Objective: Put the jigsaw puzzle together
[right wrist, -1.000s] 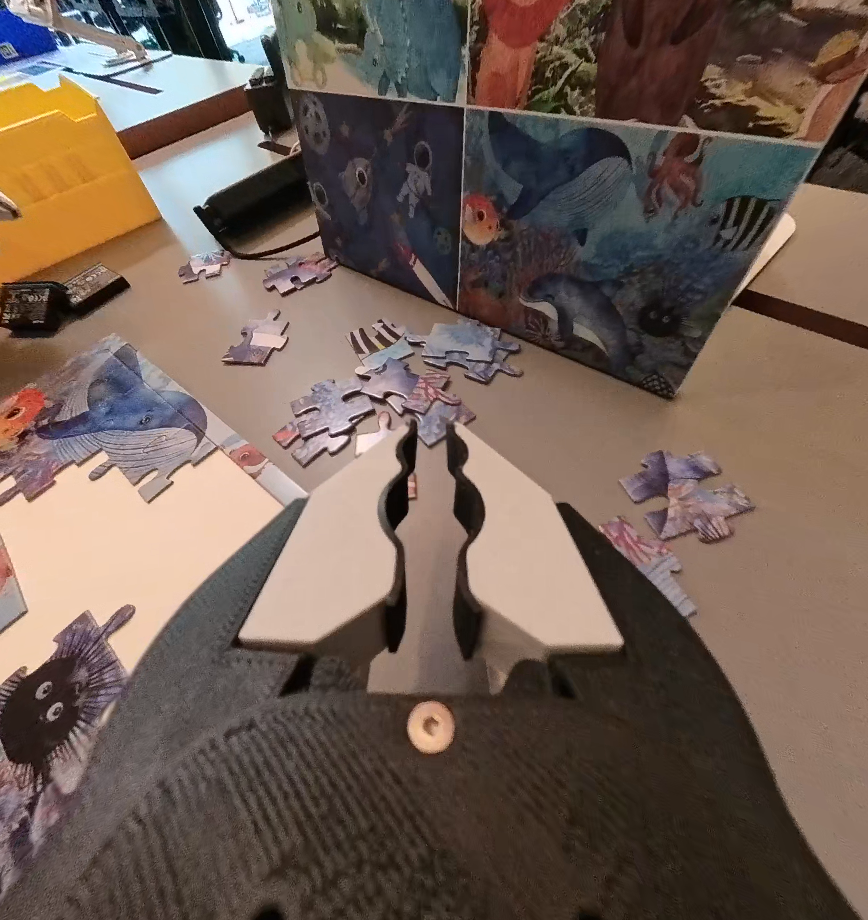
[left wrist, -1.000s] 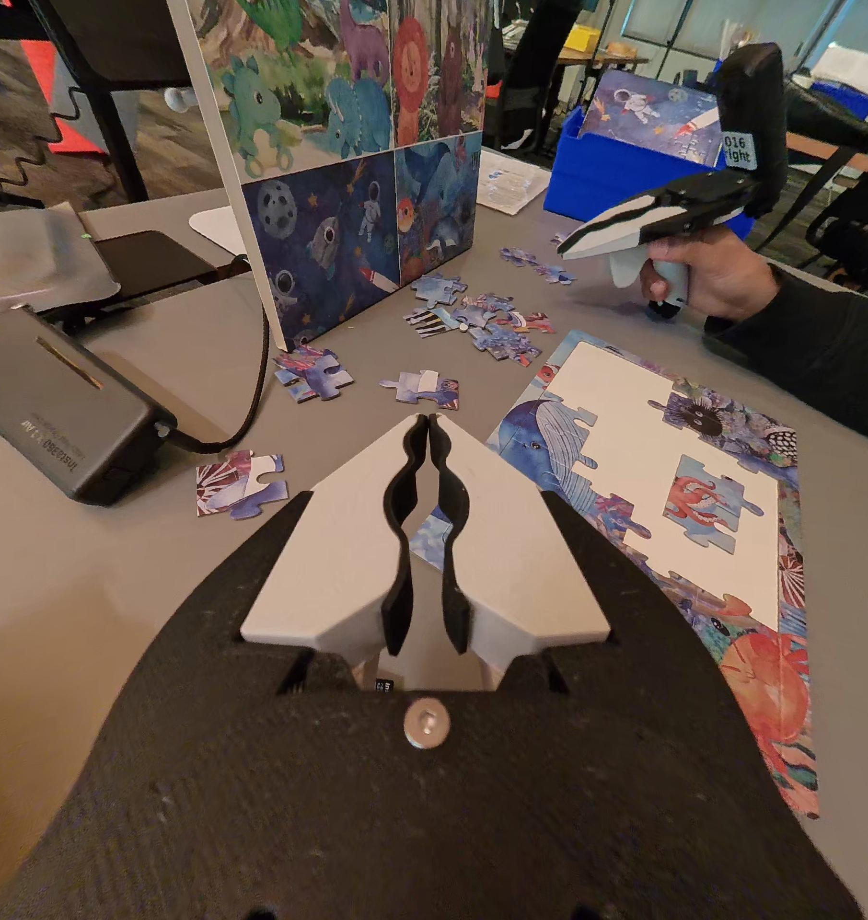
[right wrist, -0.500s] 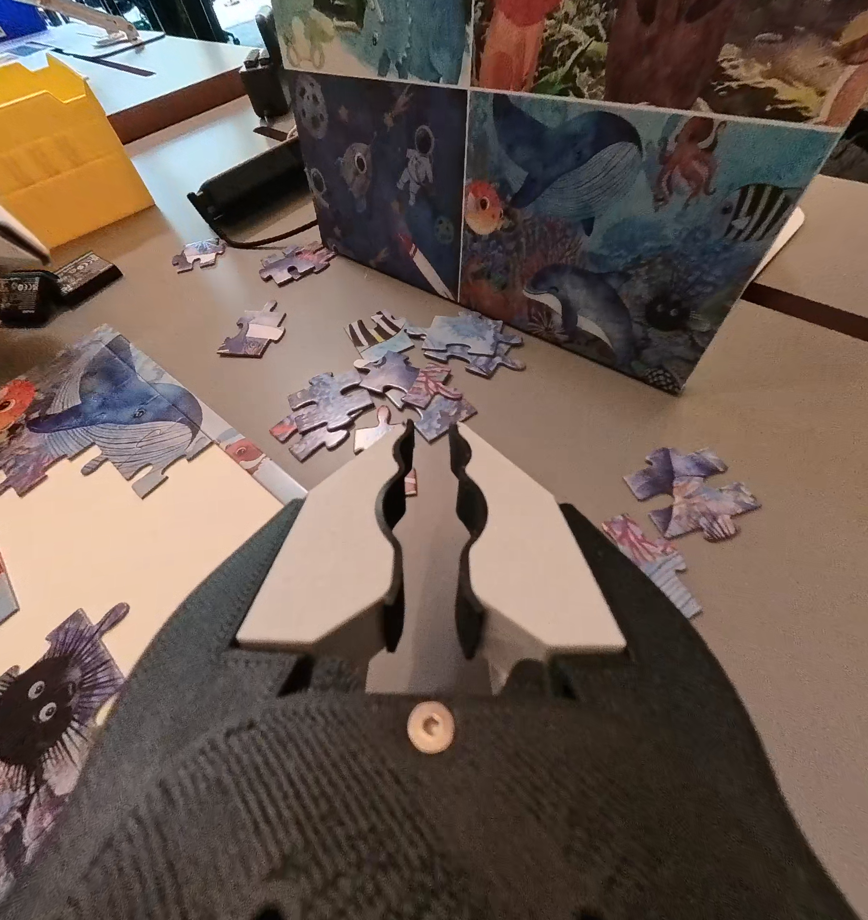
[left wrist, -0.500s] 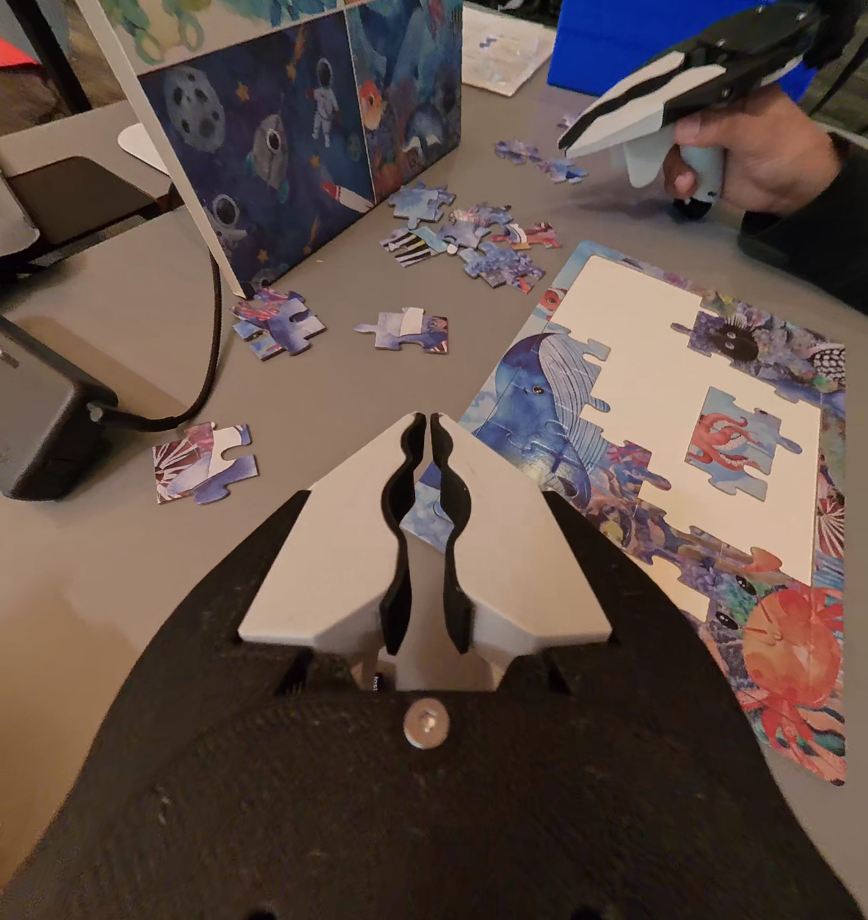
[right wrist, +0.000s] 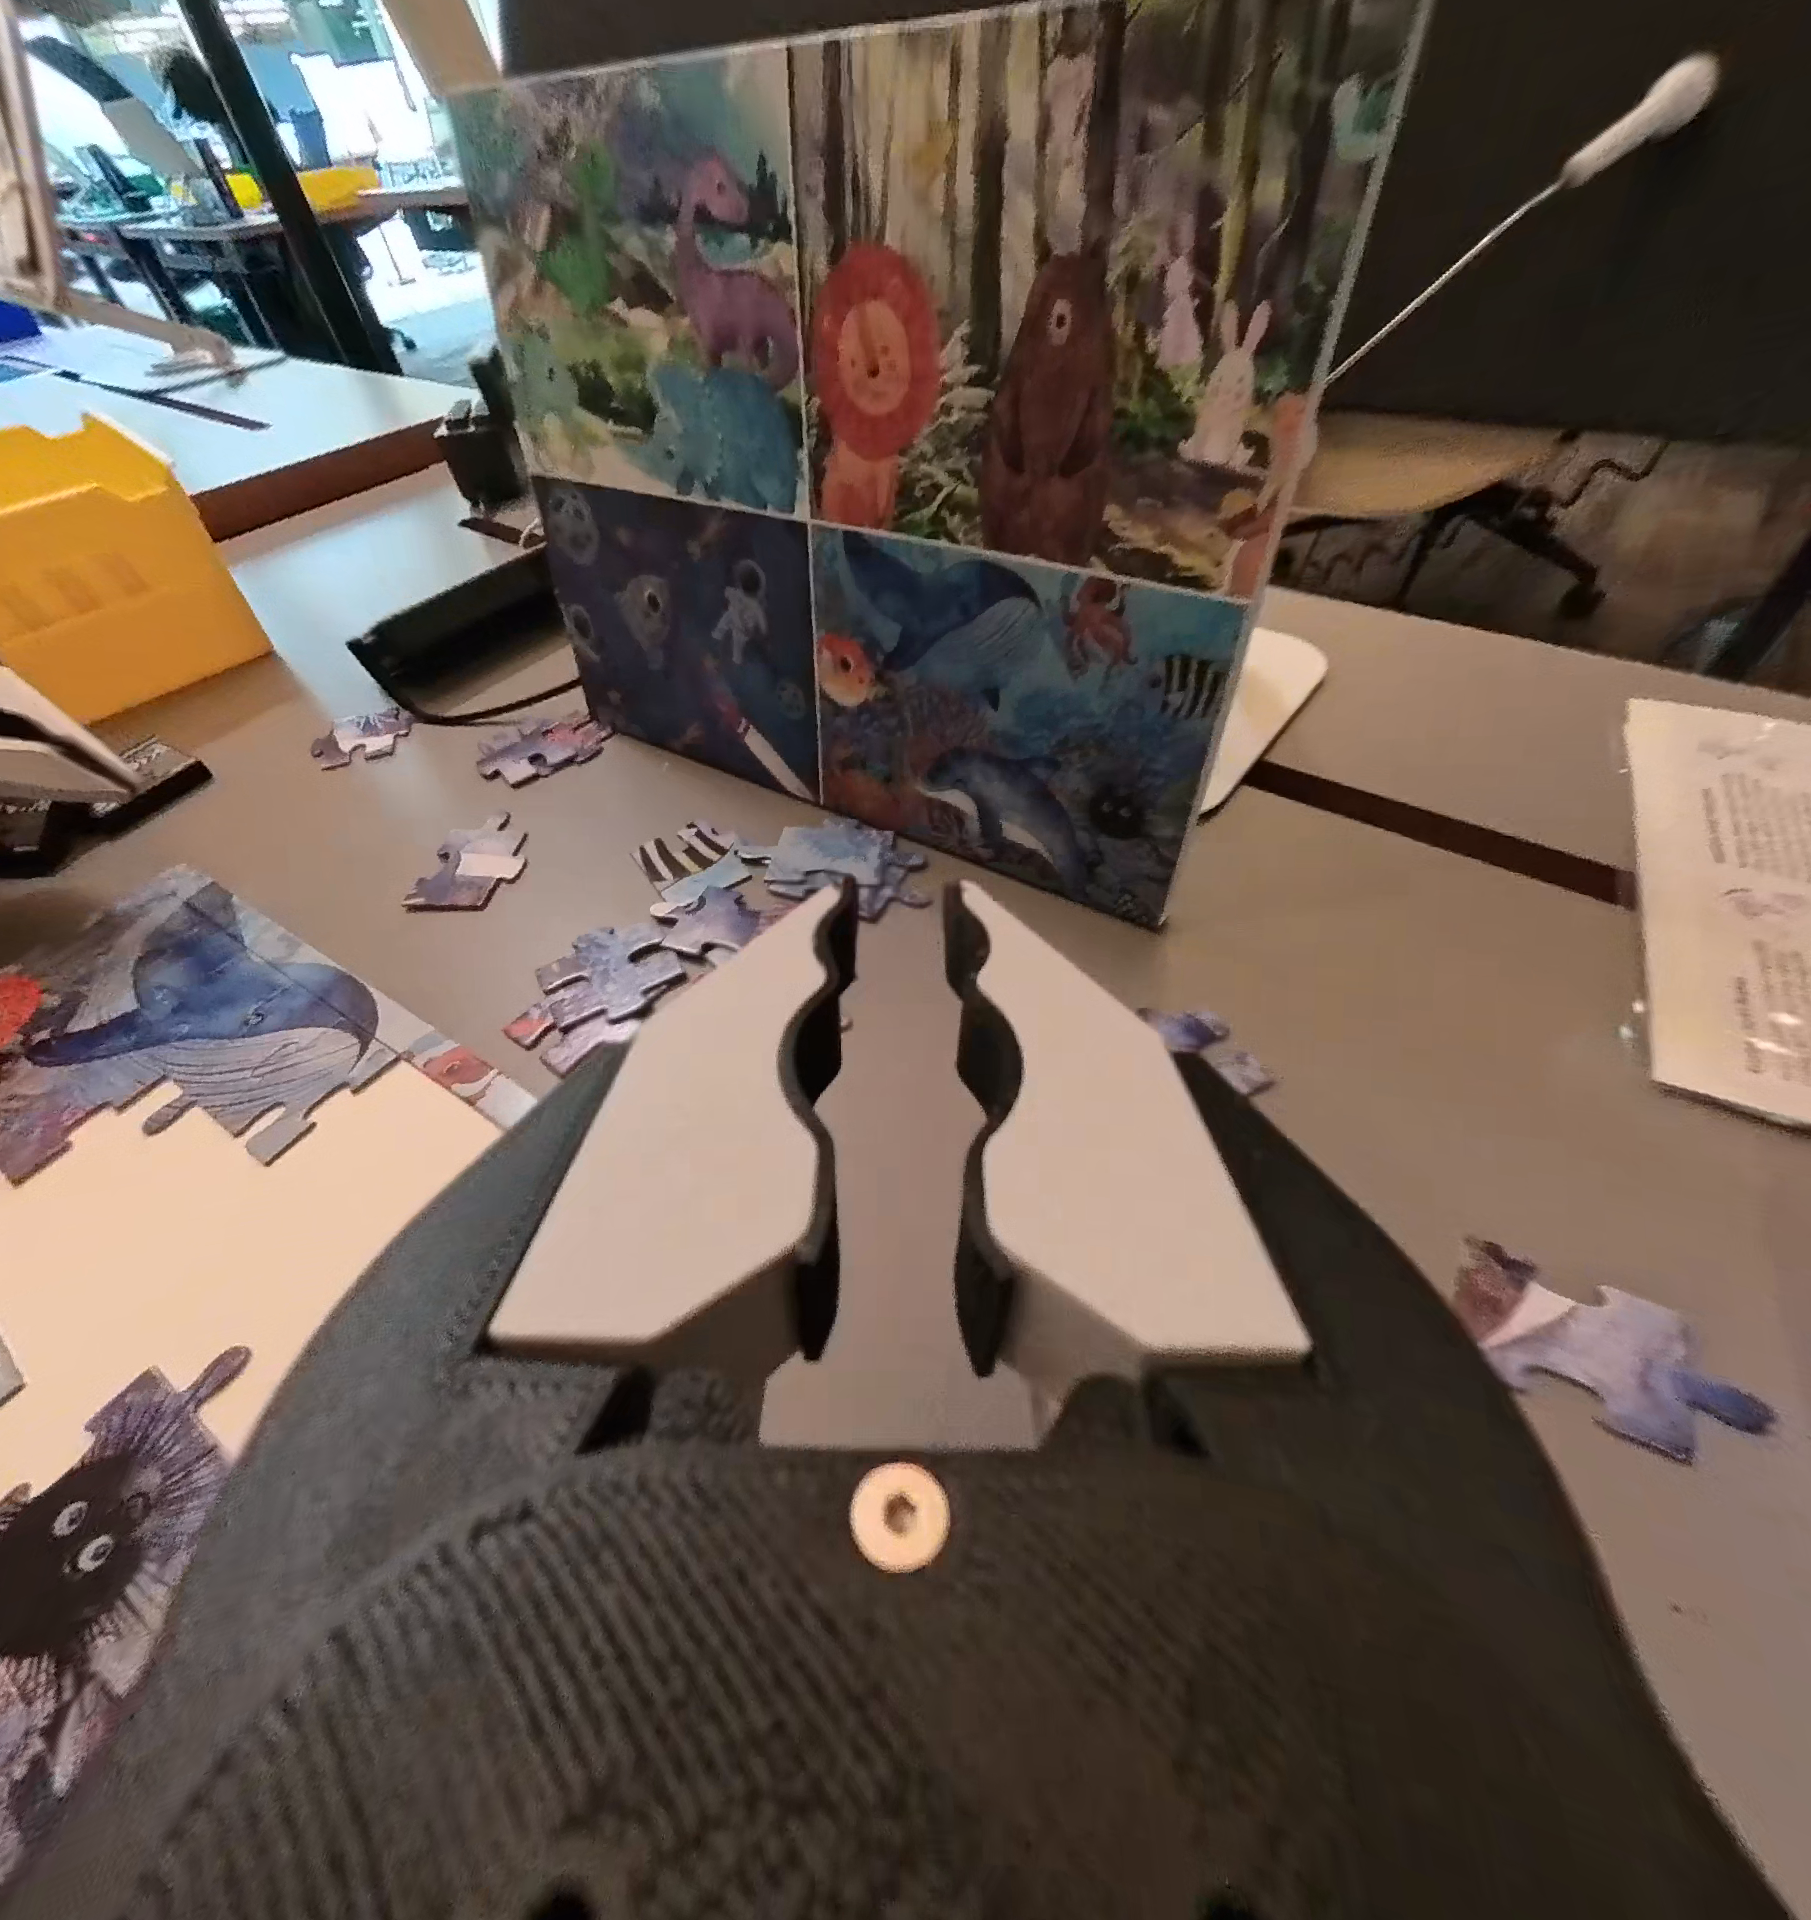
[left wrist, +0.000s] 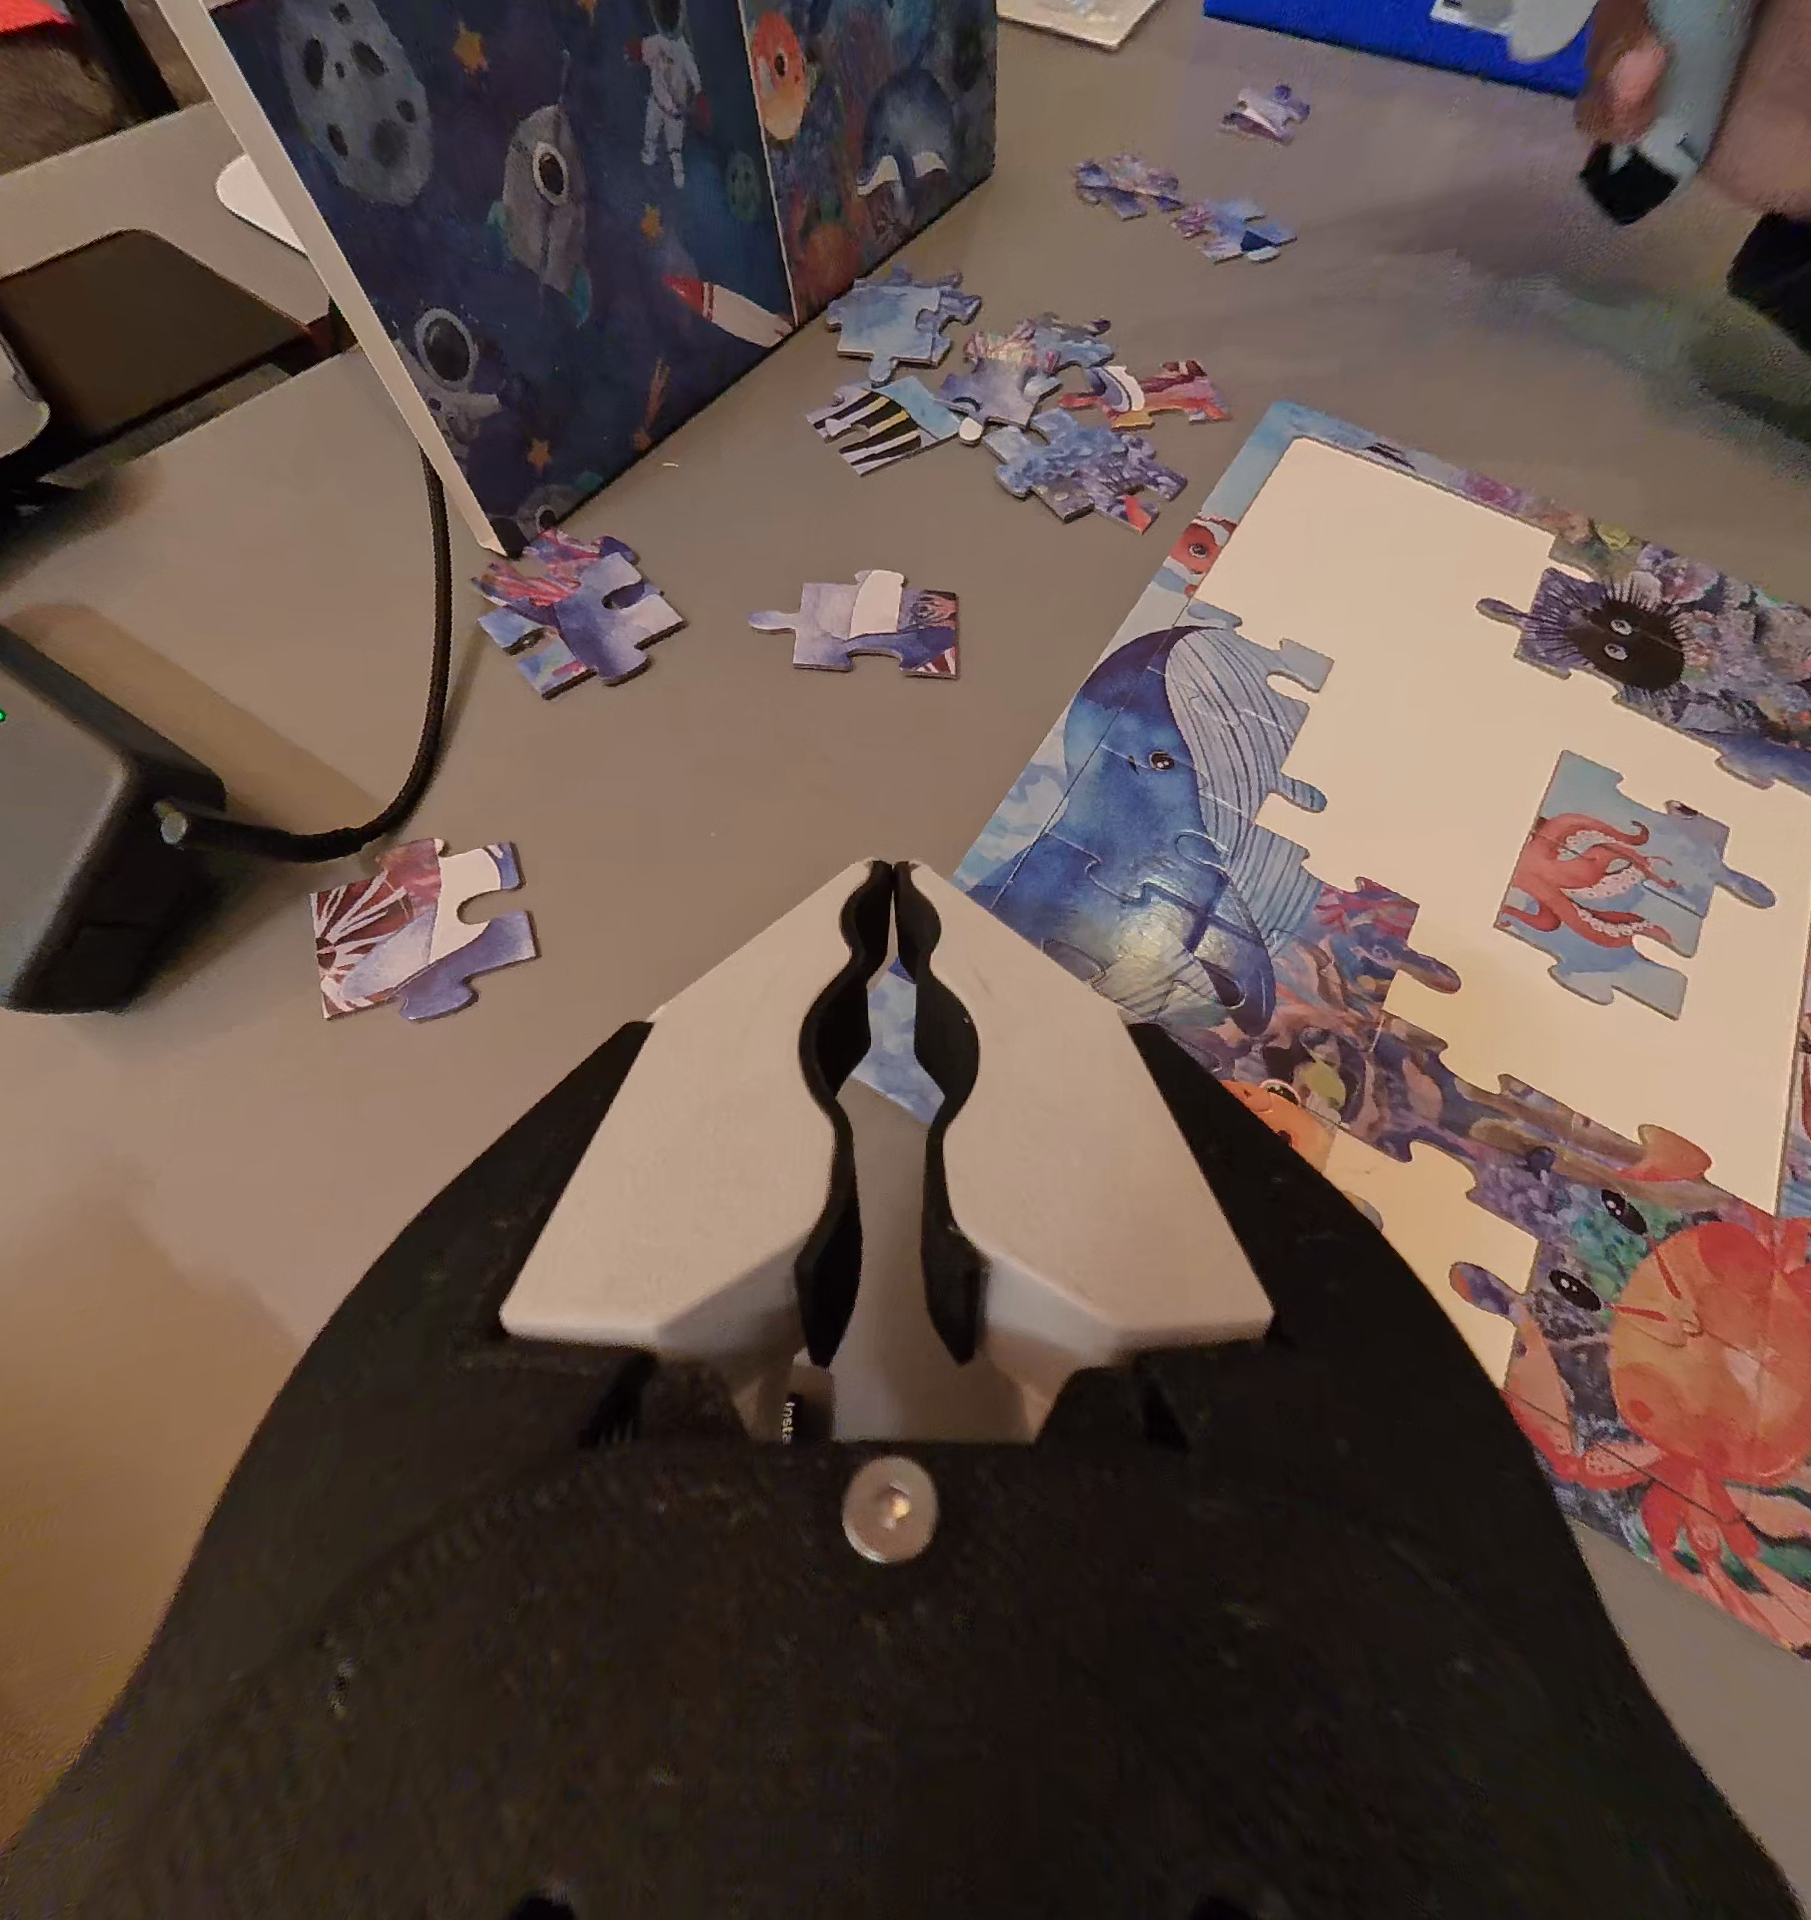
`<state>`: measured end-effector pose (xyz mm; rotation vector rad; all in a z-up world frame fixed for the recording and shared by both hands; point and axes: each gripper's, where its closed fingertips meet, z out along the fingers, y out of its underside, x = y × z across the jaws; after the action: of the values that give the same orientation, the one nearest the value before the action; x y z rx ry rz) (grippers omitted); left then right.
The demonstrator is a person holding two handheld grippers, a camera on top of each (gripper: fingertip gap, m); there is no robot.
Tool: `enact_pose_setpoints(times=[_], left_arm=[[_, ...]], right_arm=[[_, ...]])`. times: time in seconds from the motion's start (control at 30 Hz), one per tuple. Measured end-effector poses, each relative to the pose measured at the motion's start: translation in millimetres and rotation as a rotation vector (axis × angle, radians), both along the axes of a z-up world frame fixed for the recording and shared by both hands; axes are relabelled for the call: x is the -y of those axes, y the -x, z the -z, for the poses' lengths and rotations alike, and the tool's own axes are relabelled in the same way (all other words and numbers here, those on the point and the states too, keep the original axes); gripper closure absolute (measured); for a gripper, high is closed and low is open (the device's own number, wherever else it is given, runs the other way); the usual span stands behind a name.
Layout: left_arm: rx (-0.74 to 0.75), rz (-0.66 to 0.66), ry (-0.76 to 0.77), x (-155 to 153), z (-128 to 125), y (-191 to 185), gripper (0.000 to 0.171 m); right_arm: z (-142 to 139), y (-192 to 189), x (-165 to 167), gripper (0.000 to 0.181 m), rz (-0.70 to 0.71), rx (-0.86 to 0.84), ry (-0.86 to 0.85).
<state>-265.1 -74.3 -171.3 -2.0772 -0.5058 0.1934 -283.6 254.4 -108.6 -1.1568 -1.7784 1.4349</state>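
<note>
The puzzle board (left wrist: 1452, 644) lies on the grey table with a whale, a crab, a black urchin and an octopus section in place; its bare white middle shows in the right wrist view (right wrist: 153, 1226) too. Loose pieces (left wrist: 1015, 416) lie in a heap between the board and the picture box (left wrist: 589, 208). Single pieces (left wrist: 859, 623) (left wrist: 418, 930) lie nearer. My left gripper (left wrist: 890, 868) is shut and empty, above the board's near left corner. My right gripper (right wrist: 901, 894) has its jaws a little apart and is empty, pointing at the heap (right wrist: 672, 956) and the box (right wrist: 880, 468).
A black power box (left wrist: 39, 852) with a cable sits at the left. A yellow bin (right wrist: 70, 582) stands far left and a paper sheet (right wrist: 1753, 904) lies at the right. More pieces (right wrist: 1607, 1351) lie to the right of my right gripper. A hand (left wrist: 1659, 104) holds the right gripper's handle. My hands' fingertips stand some 35 cm from each other.
My left gripper has tipped down and come closer to the table. My right gripper has tilted up and swung right, so more of the box and the paper sheet show.
</note>
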Motion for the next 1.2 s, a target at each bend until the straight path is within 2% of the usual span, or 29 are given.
enact_pose_setpoints(times=[0.17,0.33,0.47,0.6,0.8,0.93,1.2], left_arm=[[-0.012,-0.034,0.0,3,-1,5,0.171],[-0.017,-0.058,-0.018,7,-5,9,0.171],[-0.017,-0.053,-0.002,6,-2,8,0.171],[-0.031,-0.045,0.016,5,-1,7,0.171],[-0.028,-0.039,0.014,5,-2,6,0.171],[-0.028,-0.038,0.018,4,-1,5,0.171],[-0.028,-0.032,0.023,4,0,4,0.171]], right_arm=[[-18,-4,-33,0.166,0.092,-0.057,-0.025],[-8,-4,-61,0.163,0.17,-0.031,-0.072],[11,0,-61,0.154,0.149,0.051,-0.023],[28,4,-69,0.146,0.18,0.094,-0.096],[48,2,-58,0.116,0.092,0.178,-0.067],[68,4,-47,0.115,0.054,0.237,-0.094],[103,7,-44,0.109,0.071,0.358,-0.295]])
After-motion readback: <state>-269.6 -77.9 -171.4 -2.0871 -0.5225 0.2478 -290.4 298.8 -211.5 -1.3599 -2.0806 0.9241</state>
